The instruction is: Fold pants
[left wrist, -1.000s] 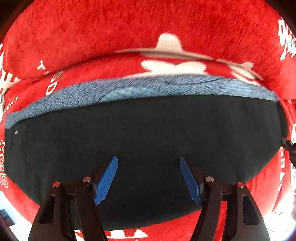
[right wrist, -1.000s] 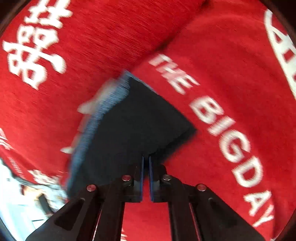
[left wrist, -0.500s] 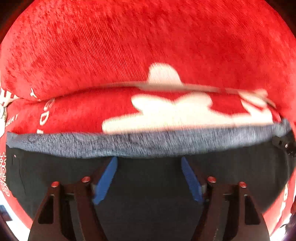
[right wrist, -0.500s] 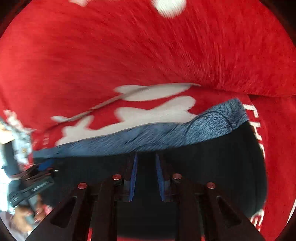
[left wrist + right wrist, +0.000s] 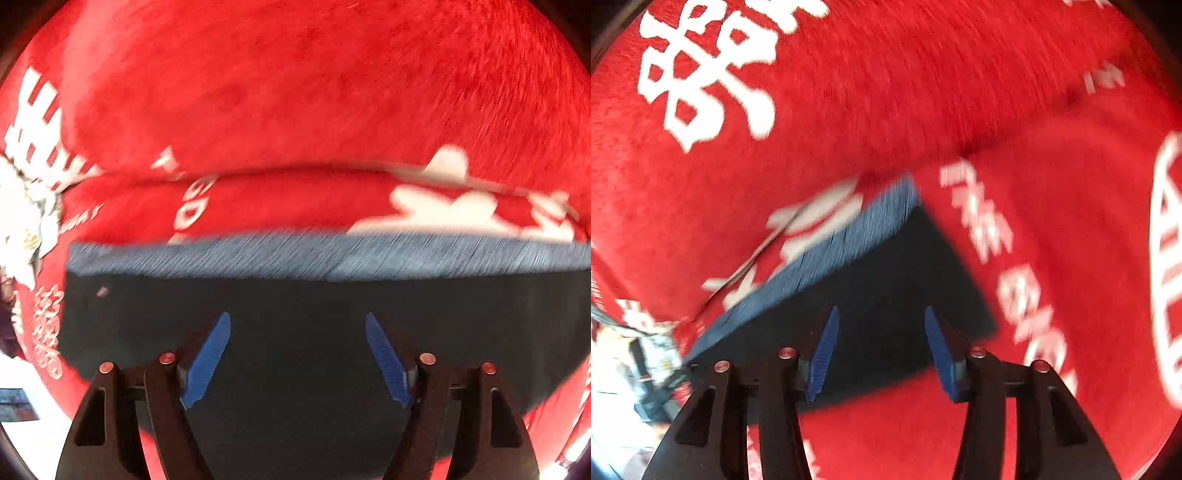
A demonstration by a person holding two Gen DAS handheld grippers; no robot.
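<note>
**Both tools spread above the folded pants**

While my left tool (image 5: 297,360) hangs over the pants (image 5: 295,332), its blue pads (image 5: 207,360) stand wide apart with nothing between them. Those dark pants lie folded flat on a red blanket (image 5: 295,92) printed with white lettering, and their heathered blue-grey waistband (image 5: 332,254) runs along the far edge of the fold, toward the raised roll of blanket behind it. Motion blur smears the cloth, so I cannot say whether the pads touch the fabric.

My right tool (image 5: 881,354) is spread too, gripping nothing, and sits over the near right corner of the pants (image 5: 886,295). From this side the waistband (image 5: 831,258) slants along the fold's far left edge, and the blanket (image 5: 960,92) shows white characters and the words "THE BIG DAY" (image 5: 1008,277) just beside the right edge of the fold.
</note>
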